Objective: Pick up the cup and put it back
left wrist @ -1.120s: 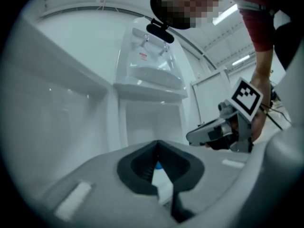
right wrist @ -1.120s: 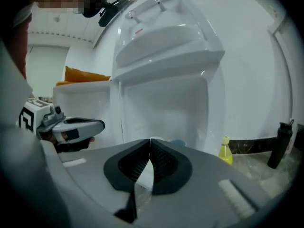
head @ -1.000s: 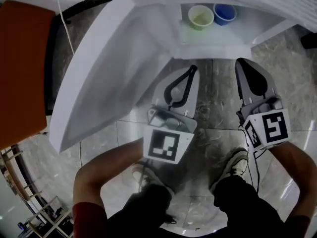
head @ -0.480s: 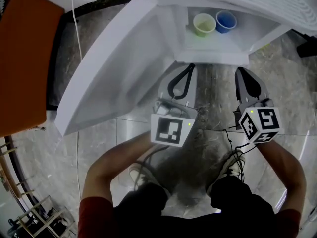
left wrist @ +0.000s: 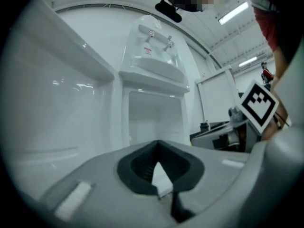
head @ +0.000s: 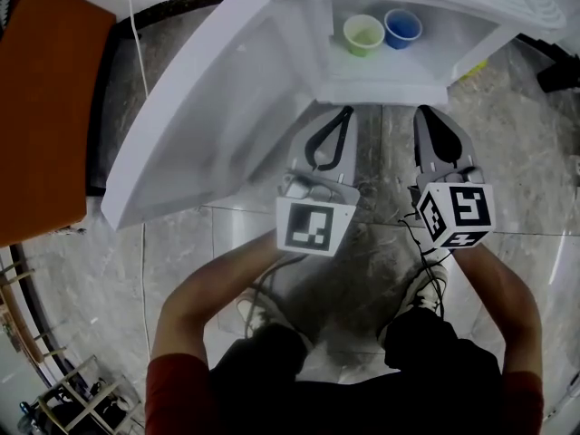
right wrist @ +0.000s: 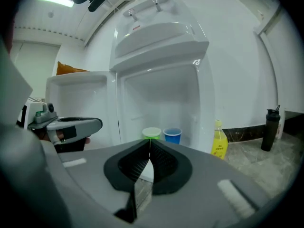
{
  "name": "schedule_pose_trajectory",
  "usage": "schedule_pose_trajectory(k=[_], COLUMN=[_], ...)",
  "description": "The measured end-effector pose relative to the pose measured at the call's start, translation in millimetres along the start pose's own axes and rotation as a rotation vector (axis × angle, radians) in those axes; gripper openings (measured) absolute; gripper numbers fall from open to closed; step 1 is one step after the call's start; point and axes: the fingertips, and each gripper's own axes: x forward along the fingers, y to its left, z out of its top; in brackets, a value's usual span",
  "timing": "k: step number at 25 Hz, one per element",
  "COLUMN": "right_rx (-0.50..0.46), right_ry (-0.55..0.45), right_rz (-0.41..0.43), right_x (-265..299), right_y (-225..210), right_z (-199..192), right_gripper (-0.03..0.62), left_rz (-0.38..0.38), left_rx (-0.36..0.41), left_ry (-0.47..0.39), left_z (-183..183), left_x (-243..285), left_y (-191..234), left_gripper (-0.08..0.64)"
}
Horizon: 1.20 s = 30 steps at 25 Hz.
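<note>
Left claw point(head: 343, 112): jaws together, nothing between them, tips just short of the fridge point(head: 381, 92) opening.
Right claw point(head: 424, 111): jaws together, empty, level with the left one, same nearness to the fridge.
Forearms point(head: 217, 288): bare, stretched forward.

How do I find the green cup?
Find the white fridge with its door open. Two cups stand side by side inside, low down. The green cup is the left one; the blue cup is on its right.

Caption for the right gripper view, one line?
Right gripper, shut and empty, faces an open white cabinet holding a green cup and a blue cup.
</note>
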Motion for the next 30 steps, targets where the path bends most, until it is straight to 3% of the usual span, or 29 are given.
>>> schedule_pose_trajectory(k=[22, 30], right_rx=[0.011, 0.007], right_ry=[0.016, 0.026], right_rz=[-0.003, -0.011], right_x=[25.6, 47.3], right_y=[-13.8, -29.2], right_z=[-21.0, -27.8], right_gripper=[0.013, 0.068], left_rz=[0.043, 0.055], left_rx=[-0.032, -0.053], left_ry=[0.043, 0.065], left_z=[-18.4, -31.6], left_x=[4.5, 11.3], left_y=[0.6, 0.9], left_gripper=[0.000, 0.000])
